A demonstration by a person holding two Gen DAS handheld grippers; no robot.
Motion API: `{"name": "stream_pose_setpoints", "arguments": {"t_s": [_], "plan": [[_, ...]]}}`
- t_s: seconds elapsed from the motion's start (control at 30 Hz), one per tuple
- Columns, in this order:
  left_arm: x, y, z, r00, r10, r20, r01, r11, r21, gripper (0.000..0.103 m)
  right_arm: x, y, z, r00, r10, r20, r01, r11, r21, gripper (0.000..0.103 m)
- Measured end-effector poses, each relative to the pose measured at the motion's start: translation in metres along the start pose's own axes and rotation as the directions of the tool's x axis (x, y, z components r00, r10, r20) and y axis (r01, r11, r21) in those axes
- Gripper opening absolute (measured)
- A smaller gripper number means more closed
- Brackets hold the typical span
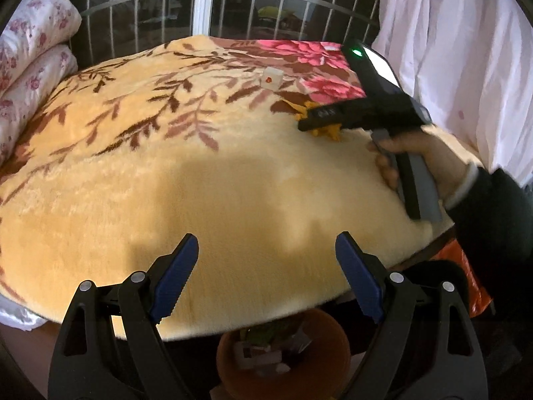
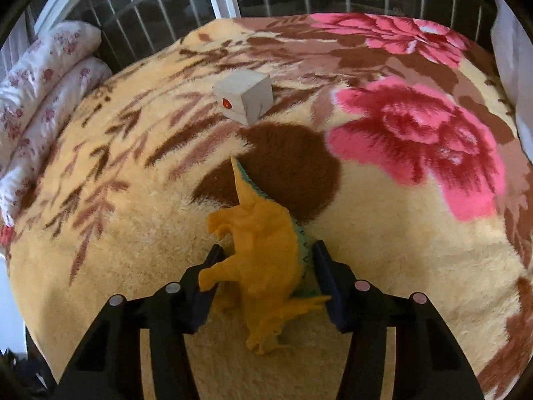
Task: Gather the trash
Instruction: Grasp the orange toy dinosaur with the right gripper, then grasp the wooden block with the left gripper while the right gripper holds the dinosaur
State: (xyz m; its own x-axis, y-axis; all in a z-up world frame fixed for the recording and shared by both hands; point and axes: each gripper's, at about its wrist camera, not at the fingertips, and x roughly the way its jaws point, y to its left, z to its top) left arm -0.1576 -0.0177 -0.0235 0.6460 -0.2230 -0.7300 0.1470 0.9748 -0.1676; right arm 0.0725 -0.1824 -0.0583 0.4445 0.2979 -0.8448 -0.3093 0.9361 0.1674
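Observation:
An orange toy dinosaur [image 2: 263, 260] with a green back lies on the floral blanket [image 2: 383, 266]. My right gripper [image 2: 266, 260] has its jaws on both sides of the dinosaur's body, close to it or touching it. In the left wrist view only bits of the dinosaur [image 1: 328, 131] show under the right gripper's body [image 1: 363, 113]. A small white cube [image 2: 245, 98] with a red mark sits farther back on the blanket, and it also shows in the left wrist view [image 1: 271, 78]. My left gripper [image 1: 266, 280] is open and empty above the blanket's near edge.
A terracotta-coloured bin [image 1: 283, 356] with scraps inside stands on the floor below the bed edge. An orange bag [image 1: 466, 276] lies to its right. Rolled floral bedding [image 1: 30, 76] lies at the left, a barred window [image 1: 233, 3] behind, and a white curtain [image 1: 459, 50] at the right.

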Motion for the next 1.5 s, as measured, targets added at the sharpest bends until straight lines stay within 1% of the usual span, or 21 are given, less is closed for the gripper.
{"name": "stream_pose_setpoints", "arguments": {"t_s": [0.1, 0.17, 0.23, 0.27, 0.3, 0.37, 0.43, 0.5, 0.57, 0.63, 0.77, 0.87, 0.9, 0.93, 0.97, 1.0, 1.13, 1.23, 1.4, 1.43, 1.5], "plan": [[0.008, 0.002, 0.017, 1.0, 0.01, 0.006, -0.01, 1.0, -0.008, 0.082, -0.017, -0.01, -0.005, 0.998, 0.055, 0.043, -0.057, 0.997, 0.047, 0.053], [0.018, 0.003, 0.037, 1.0, 0.015, 0.002, -0.015, 1.0, -0.014, 0.082, -0.032, -0.016, -0.009, 0.995, 0.068, 0.078, -0.073, 0.996, 0.055, 0.053], [0.032, 0.003, 0.06, 1.0, -0.001, -0.006, 0.001, 1.0, -0.021, 0.082, -0.055, -0.024, -0.018, 0.991, 0.055, 0.126, -0.062, 0.997, 0.053, 0.053], [0.044, 0.001, 0.079, 1.0, 0.0, -0.006, 0.0, 1.0, -0.022, 0.082, -0.066, -0.03, -0.023, 0.988, 0.046, 0.151, -0.055, 0.997, 0.055, 0.053], [0.051, -0.002, 0.09, 1.0, -0.001, -0.004, 0.0, 1.0, -0.022, 0.082, -0.084, -0.041, -0.034, 0.982, 0.031, 0.189, -0.045, 0.997, 0.069, 0.054], [0.077, -0.009, 0.12, 1.0, -0.03, -0.005, 0.03, 1.0, 0.005, 0.082, -0.107, -0.058, -0.05, 0.971, 0.006, 0.238, -0.03, 0.995, 0.099, 0.054], [0.101, -0.017, 0.144, 0.999, -0.035, -0.004, 0.035, 0.999, 0.038, 0.082, -0.126, -0.076, -0.068, 0.962, -0.003, 0.273, -0.039, 0.989, 0.145, 0.054], [0.131, -0.024, 0.168, 1.0, -0.009, -0.002, 0.009, 0.997, 0.072, 0.082, -0.14, -0.091, -0.086, 0.955, -0.004, 0.295, -0.052, 0.982, 0.182, 0.054], [0.158, -0.026, 0.186, 1.0, -0.004, -0.008, 0.005, 0.995, 0.096, 0.082, -0.148, -0.1, -0.098, 0.951, -0.005, 0.31, -0.059, 0.979, 0.197, 0.054], [0.183, -0.025, 0.2, 0.999, 0.028, -0.029, -0.025, 0.995, 0.101, 0.082, -0.154, -0.11, -0.113, 0.948, -0.006, 0.319, -0.064, 0.976, 0.209, 0.054], [0.22, -0.018, 0.214, 0.996, 0.048, -0.075, -0.04, 0.994, 0.104, 0.082, -0.16, -0.124, -0.13, 0.943, -0.024, 0.332, -0.058, 0.97, 0.234, 0.054], [0.235, -0.016, 0.218, 0.996, 0.076, -0.053, -0.07, 0.991, 0.114, 0.081, -0.162, -0.133, -0.135, 0.936, -0.027, 0.35, -0.069, 0.964, 0.258, 0.054], [0.237, -0.016, 0.219, 0.996, 0.076, -0.039, -0.071, 0.99, 0.123, 0.076, -0.163, -0.134, -0.137, 0.934, -0.032, 0.356, -0.066, 0.964, 0.259, 0.054], [0.24, -0.017, 0.219, 0.997, 0.06, -0.038, -0.054, 0.989, 0.136, 0.052, -0.163, -0.133, -0.137, 0.932, -0.035, 0.359, -0.061, 0.966, 0.252, 0.054], [0.246, -0.018, 0.22, 0.997, 0.048, -0.061, -0.038, 0.988, 0.151, 0.035, -0.163, -0.131, -0.137, 0.931, -0.037, 0.364, -0.058, 0.967, 0.247, 0.054], [0.249, -0.019, 0.22, 0.997, 0.05, -0.065, -0.039, 0.987, 0.156, 0.035, -0.164, -0.129, -0.138, 0.928, -0.038, 0.371, -0.058, 0.968, 0.243, 0.054], [0.244, -0.015, 0.219, 0.998, 0.038, -0.046, -0.032, 0.991, 0.131, 0.034, -0.165, -0.121, -0.139, 0.923, -0.026, 0.383, -0.066, 0.972, 0.226, 0.054], [0.229, -0.016, 0.218, 0.999, 0.043, -0.026, -0.039, 0.991, 0.126, 0.034, -0.165, -0.114, -0.138, 0.925, -0.019, 0.378, -0.063, 0.977, 0.205, 0.054], [0.179, -0.022, 0.199, 0.999, 0.037, 0.012, -0.038, 0.99, 0.133, 0.034, -0.167, -0.092, -0.137, 0.934, 0.025, 0.356, -0.084, 0.985, 0.15, 0.054], [0.169, -0.023, 0.193, 0.999, 0.042, 0.019, -0.044, 0.99, 0.136, 0.034, -0.167, -0.085, -0.138, 0.936, 0.038, 0.35, -0.092, 0.986, 0.141, 0.054], [0.142, -0.025, 0.177, 0.996, 0.081, 0.037, -0.086, 0.987, 0.139, 0.034, -0.167, -0.072, -0.141, 0.939, 0.059, 0.338, -0.104, 0.988, 0.116, 0.054]]}}
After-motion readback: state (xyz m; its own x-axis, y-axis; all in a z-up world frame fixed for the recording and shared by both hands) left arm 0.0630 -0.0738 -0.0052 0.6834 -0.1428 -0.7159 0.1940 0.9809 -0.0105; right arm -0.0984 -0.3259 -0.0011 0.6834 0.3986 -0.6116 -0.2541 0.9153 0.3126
